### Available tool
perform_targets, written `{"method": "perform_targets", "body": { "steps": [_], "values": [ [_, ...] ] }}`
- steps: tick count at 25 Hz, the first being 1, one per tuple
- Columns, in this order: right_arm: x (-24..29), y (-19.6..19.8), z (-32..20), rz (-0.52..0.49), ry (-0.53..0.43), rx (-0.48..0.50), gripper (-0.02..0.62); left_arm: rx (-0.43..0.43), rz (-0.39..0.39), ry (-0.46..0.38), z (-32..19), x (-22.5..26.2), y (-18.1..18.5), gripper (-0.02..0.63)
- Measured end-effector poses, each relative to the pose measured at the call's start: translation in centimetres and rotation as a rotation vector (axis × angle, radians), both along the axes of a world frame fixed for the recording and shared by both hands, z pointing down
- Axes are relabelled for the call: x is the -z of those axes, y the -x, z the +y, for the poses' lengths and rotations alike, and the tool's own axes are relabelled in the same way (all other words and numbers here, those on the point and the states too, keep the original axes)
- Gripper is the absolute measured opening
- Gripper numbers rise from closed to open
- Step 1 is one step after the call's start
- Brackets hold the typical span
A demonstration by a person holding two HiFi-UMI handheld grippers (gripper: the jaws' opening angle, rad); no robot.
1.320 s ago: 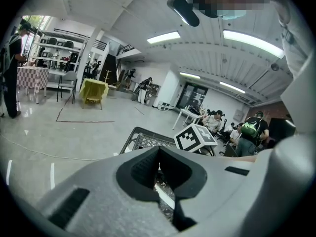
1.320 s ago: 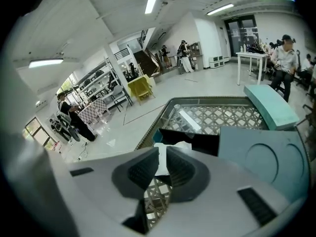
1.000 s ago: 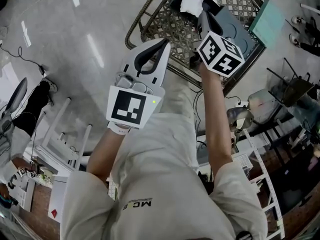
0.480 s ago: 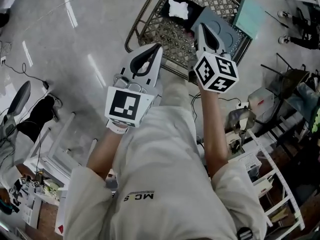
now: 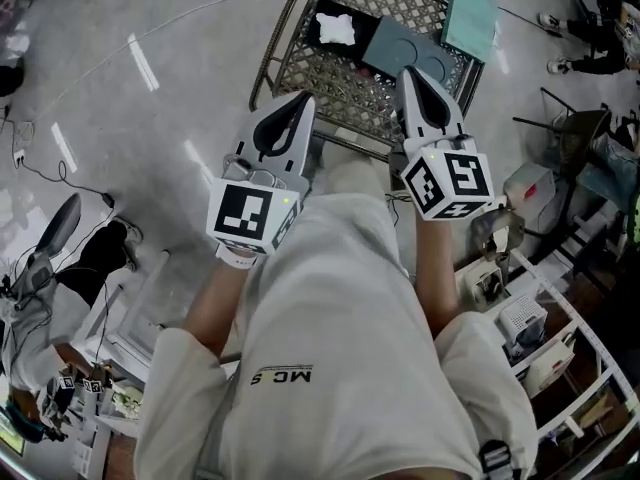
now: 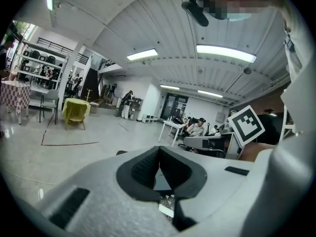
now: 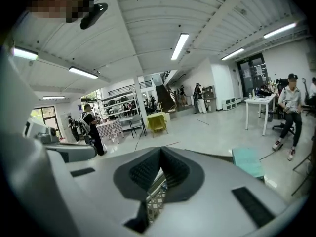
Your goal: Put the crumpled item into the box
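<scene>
In the head view a crumpled white item (image 5: 336,29) lies inside an open black box (image 5: 361,28) on a metal lattice table (image 5: 274,46). Both grippers are held near my body, short of the table's near edge. My left gripper (image 5: 304,99) points at the table's near left part, its jaws shut and empty. My right gripper (image 5: 409,72) has its tip over the near right part of the table, beside a grey-blue lid (image 5: 412,52), and is shut with nothing in it. Each gripper's own view, left gripper (image 6: 159,150) and right gripper (image 7: 160,152), shows its dark pads meeting.
A teal flat board (image 5: 470,19) rests on the table's far right corner. White shelving and boxes (image 5: 530,318) crowd the right side. Cables (image 5: 30,133) run over the floor at left. In the gripper views people, tables and a yellow chair (image 7: 157,122) stand far off.
My right gripper has drawn back from beside the box toward my body. The left gripper has hardly moved. The white item stays in the box.
</scene>
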State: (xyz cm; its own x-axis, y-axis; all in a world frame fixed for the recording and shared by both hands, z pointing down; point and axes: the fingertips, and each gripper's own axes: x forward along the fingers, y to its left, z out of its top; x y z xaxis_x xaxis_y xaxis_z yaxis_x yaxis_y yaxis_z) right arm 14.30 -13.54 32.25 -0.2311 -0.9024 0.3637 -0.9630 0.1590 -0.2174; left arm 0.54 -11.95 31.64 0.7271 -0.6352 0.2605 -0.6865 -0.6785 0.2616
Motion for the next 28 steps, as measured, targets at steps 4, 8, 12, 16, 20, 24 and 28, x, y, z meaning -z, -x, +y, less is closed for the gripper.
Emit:
{"method": "perform_targets", "body": {
  "steps": [4, 8, 12, 16, 20, 24, 28],
  "values": [
    [2.1, -0.3, 2.0, 0.029, -0.036, 0.021, 0.017, -0.016, 0.006, -0.031, 0.8, 1.9, -0.1, 0.025],
    [2.9, -0.5, 3.8, 0.053, -0.068, 0.042, 0.017, -0.030, 0.013, -0.046, 1.3, 2.8, 0.0, 0.025],
    [3.4, -0.6, 6.1, 0.083, -0.080, 0.057, 0.017, -0.046, 0.013, -0.053, 2.2, 3.6, 0.4, 0.025],
    [3.8, -0.8, 8.0, 0.093, -0.079, 0.057, 0.017, -0.046, 0.024, -0.036, 2.8, 3.8, 0.9, 0.025],
    [3.8, -1.0, 9.3, 0.095, -0.084, 0.057, 0.017, -0.056, 0.028, -0.035, 3.1, 4.0, 0.9, 0.025],
    [3.6, -0.9, 10.2, 0.105, -0.087, 0.076, 0.017, -0.080, 0.025, -0.049, 3.4, 4.1, 0.4, 0.025],
    [3.5, -1.0, 10.6, 0.104, -0.089, 0.075, 0.017, -0.092, 0.033, -0.055, 3.6, 4.4, -0.1, 0.025]
  ]
}}
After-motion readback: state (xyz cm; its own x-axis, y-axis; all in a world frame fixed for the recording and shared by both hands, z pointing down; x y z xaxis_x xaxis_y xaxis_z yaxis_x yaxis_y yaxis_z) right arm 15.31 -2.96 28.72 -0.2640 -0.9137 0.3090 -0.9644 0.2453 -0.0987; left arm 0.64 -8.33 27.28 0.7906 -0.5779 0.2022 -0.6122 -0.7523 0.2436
